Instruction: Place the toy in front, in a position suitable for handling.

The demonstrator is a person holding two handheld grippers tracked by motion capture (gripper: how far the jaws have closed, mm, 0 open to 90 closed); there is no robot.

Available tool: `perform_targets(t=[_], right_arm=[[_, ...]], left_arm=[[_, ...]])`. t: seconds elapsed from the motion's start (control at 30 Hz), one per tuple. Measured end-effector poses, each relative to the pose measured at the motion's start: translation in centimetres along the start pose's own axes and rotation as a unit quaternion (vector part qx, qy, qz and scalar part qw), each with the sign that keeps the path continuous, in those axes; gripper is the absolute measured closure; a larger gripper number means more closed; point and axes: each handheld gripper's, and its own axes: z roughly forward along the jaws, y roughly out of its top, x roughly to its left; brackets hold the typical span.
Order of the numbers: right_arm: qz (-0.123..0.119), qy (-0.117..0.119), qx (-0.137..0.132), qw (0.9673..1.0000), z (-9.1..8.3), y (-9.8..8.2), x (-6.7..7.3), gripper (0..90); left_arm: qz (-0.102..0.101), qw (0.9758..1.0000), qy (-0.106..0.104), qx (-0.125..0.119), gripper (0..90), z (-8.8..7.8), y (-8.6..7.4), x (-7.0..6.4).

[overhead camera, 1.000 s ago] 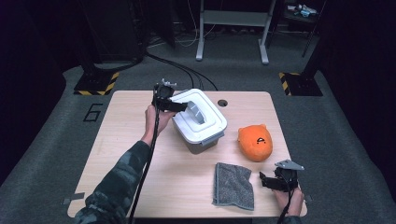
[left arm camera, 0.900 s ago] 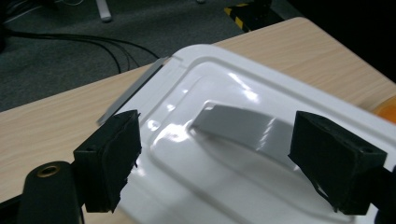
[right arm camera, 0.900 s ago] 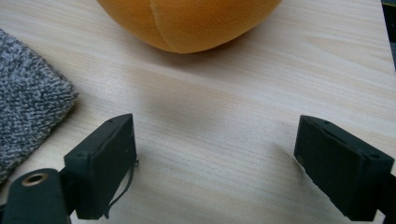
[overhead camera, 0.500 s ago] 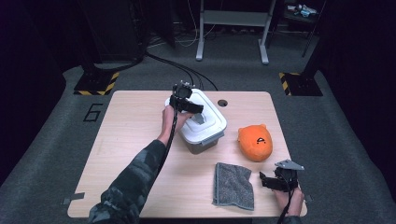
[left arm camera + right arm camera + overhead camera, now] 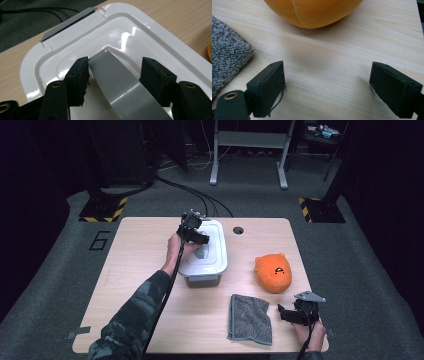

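Observation:
A white lidded bin (image 5: 216, 255) stands mid-table. My left gripper (image 5: 199, 245) reaches down onto its lid (image 5: 75, 40). Its jaws have just been closing, and the lid's grey handle (image 5: 120, 85) lies between them with a pad against each edge. My right gripper (image 5: 282, 315) rests low at the table's front right corner. In the right gripper view, that gripper (image 5: 327, 80) stands open over bare wood with nothing between its jaws.
An orange plush toy (image 5: 272, 272) lies right of the bin, just beyond the right gripper's jaws (image 5: 312, 11). A grey cloth (image 5: 249, 318) lies flat near the front edge, left of the right gripper. A small round hole (image 5: 238, 230) sits in the wooden table (image 5: 140, 270) behind the bin.
My left gripper moved from the bin's back left corner rightward and down over the lid's middle, where its jaws narrowed around the handle. The right gripper stayed put.

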Motion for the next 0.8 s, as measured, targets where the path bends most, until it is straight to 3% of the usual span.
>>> perform_targets(t=[0.37,0.47,0.53,0.67,0.8], right_arm=[[0.000,-0.001,0.000,1.0000,0.0,0.0,0.0,12.3],[0.000,0.000,-0.001,1.0000,0.0,0.0,0.0,12.3],[0.000,0.000,0.000,1.0000,0.0,0.0,0.0,12.3],[0.000,0.000,0.000,1.0000,0.0,0.0,0.0,12.3],[0.002,-0.002,-0.001,1.0000,0.0,0.0,0.0,12.3]], left_arm=[[0.032,0.9994,-0.010,-0.003,51.9,0.3,0.5,0.9],[0.029,0.9995,-0.011,-0.004,50.4,0.0,0.3,0.9],[0.025,0.9997,-0.002,-0.008,41.2,-0.6,0.1,0.8],[0.013,0.9998,0.002,-0.018,35.1,-2.3,-0.7,0.7],[-0.005,0.9999,-0.015,-0.004,35.3,-2.9,-1.5,0.4]])
